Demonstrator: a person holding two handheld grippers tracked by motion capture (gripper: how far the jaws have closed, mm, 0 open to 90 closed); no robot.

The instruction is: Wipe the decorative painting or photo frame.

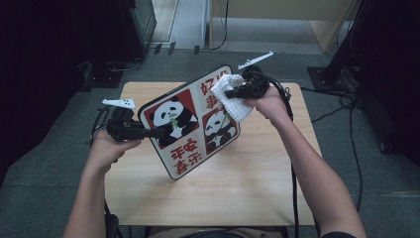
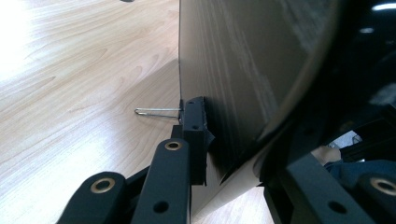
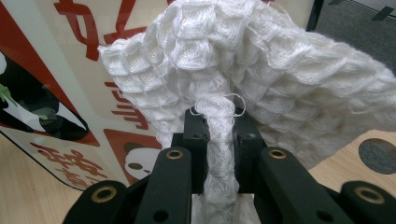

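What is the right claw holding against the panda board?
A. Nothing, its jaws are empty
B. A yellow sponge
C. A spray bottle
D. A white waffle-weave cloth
D. The right claw has its jaws shut on a pinched fold of the white waffle-weave cloth, which rests against the upper part of the panda board that the left claw grips by its edge.

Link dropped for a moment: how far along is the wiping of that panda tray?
Done: the left gripper is clamped on the panda tray at its edge, tilting it above the table; the right gripper pinches the white cloth. In hand: the cloth lies on the tray's upper right corner. Left: probably most of the printed face; how clean it is cannot be told.
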